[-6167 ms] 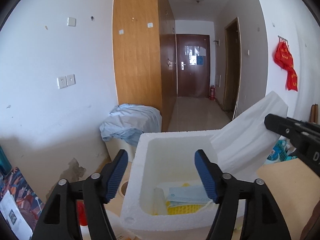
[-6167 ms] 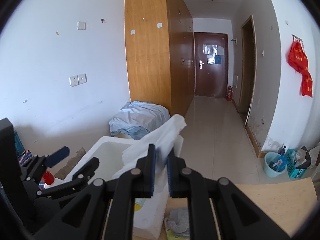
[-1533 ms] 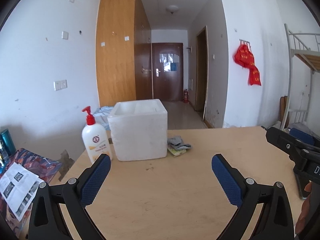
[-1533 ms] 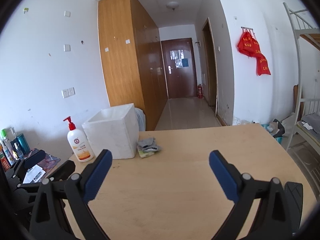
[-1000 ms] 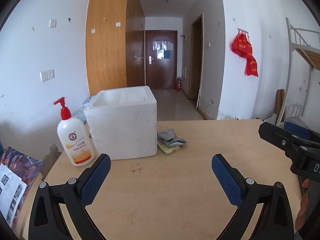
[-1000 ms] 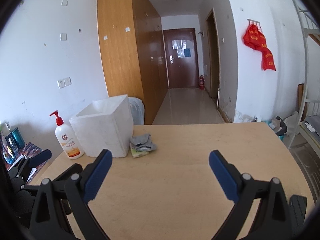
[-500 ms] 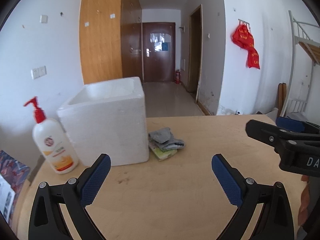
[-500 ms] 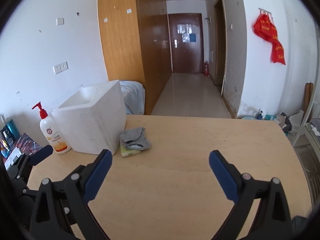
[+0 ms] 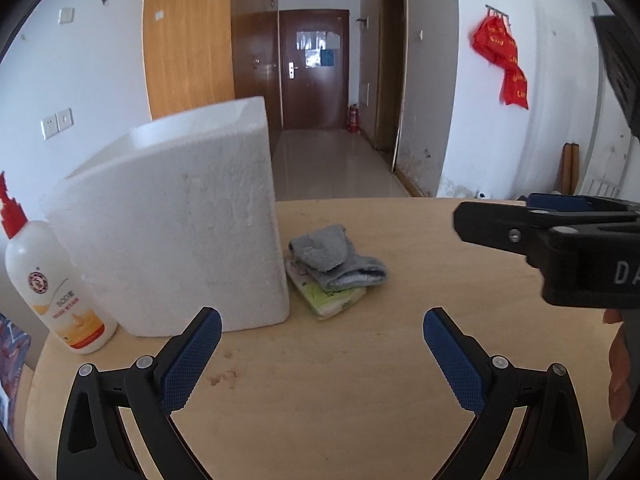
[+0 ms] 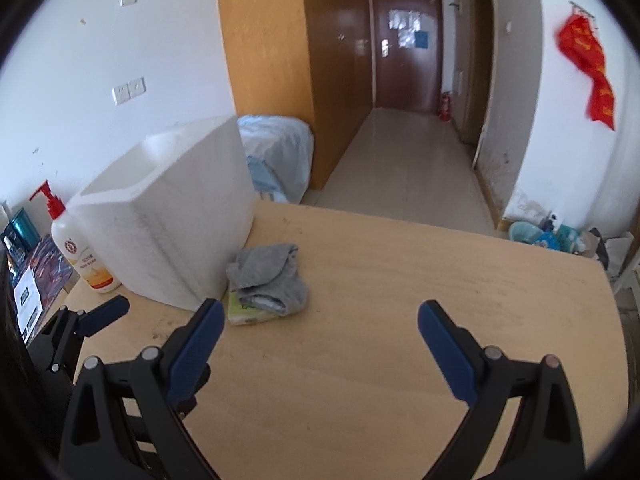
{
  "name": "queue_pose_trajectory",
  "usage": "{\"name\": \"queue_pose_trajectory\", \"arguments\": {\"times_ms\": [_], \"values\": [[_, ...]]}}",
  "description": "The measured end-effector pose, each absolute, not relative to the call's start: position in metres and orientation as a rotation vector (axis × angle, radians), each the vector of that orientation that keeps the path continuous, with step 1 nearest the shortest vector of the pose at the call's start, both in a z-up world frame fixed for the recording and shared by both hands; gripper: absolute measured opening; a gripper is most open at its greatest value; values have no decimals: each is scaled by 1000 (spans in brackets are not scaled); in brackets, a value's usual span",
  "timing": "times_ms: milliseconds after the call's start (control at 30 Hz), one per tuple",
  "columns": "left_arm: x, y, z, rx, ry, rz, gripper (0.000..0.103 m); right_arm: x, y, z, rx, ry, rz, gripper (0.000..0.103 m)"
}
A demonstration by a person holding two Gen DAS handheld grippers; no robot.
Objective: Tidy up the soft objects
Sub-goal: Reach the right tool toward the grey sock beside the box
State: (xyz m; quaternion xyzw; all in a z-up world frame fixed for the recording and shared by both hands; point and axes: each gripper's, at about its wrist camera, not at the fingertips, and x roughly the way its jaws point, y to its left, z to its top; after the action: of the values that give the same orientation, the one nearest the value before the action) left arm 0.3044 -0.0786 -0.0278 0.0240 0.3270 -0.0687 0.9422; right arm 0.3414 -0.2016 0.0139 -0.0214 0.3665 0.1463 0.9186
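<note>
Both grippers nearer, one foam box (image 9: 172,236), one grey sock (image 9: 336,258)

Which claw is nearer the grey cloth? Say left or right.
Hard to call; perhaps the right claw, open, just short of the grey cloth. The left claw, also open, faces it from beside the foam box.

"SOD" on lotion bottle (image 9: 56,280), "DA" on right gripper (image 9: 560,236)
</note>
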Motion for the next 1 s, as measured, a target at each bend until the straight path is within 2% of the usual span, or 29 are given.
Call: {"name": "queue_pose_trajectory", "arguments": {"times_ms": [500,933,1000], "values": [[327,-59,-41,91,645,-33,101,397,-160,-22,-86,850,405,99],[330,-32,-47,45,706,8,101,418,-151,-45,-98,925,411,99],[330,-33,-49,44,718,14,101,417,-149,-47,-102,929,412,94]]}}
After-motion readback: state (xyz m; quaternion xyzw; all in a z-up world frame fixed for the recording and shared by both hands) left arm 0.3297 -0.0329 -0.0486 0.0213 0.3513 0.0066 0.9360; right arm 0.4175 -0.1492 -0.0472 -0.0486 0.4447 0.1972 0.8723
